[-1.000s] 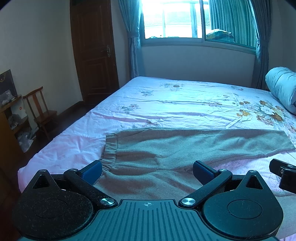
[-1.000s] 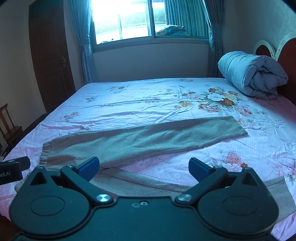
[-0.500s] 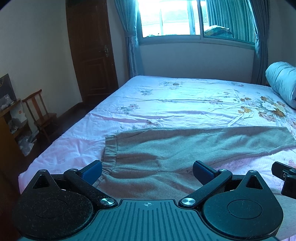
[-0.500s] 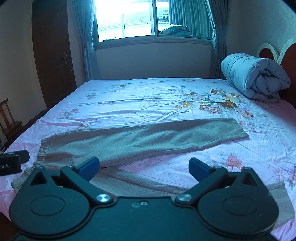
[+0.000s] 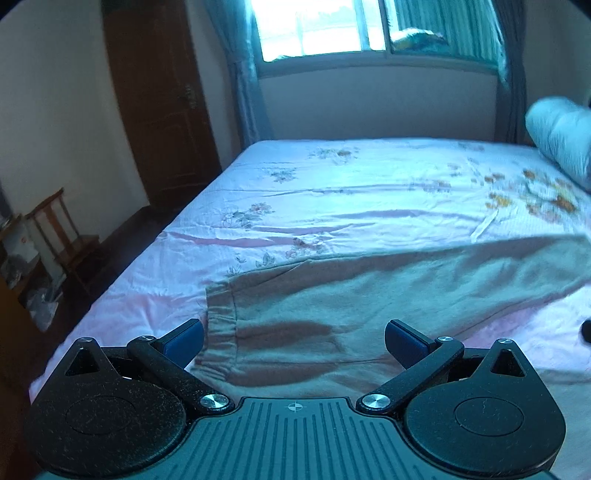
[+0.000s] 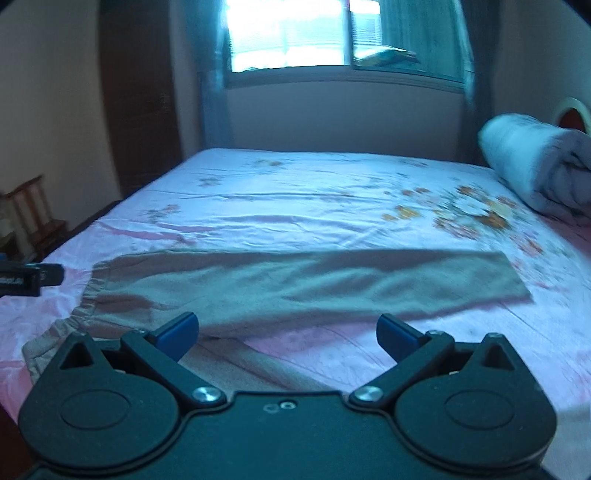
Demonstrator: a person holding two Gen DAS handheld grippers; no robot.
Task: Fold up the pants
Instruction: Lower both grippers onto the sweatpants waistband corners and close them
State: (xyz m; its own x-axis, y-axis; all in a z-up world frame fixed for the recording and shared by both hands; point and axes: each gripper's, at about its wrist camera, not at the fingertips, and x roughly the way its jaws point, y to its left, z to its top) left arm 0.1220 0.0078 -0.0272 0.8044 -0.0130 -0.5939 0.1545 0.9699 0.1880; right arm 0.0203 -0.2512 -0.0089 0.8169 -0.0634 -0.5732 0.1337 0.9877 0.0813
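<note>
Grey-brown pants lie flat across the near part of the bed, elastic waistband to the left and one leg stretching right. In the right wrist view the pants show the far leg ending at a cuff, with the second leg running under the gripper. My left gripper hovers open over the waist area, holding nothing. My right gripper is open above the crotch and near leg, also holding nothing. The left gripper's tip shows at the left edge of the right wrist view.
The bed has a pink floral sheet. A rolled pale blue duvet lies by the headboard at the right. A wooden chair and a dark door stand to the left, a curtained window behind.
Both grippers have shifted left and slightly lower toward the pants; both views are now motion-blurred. The jaws stay open and the pants have not moved.
</note>
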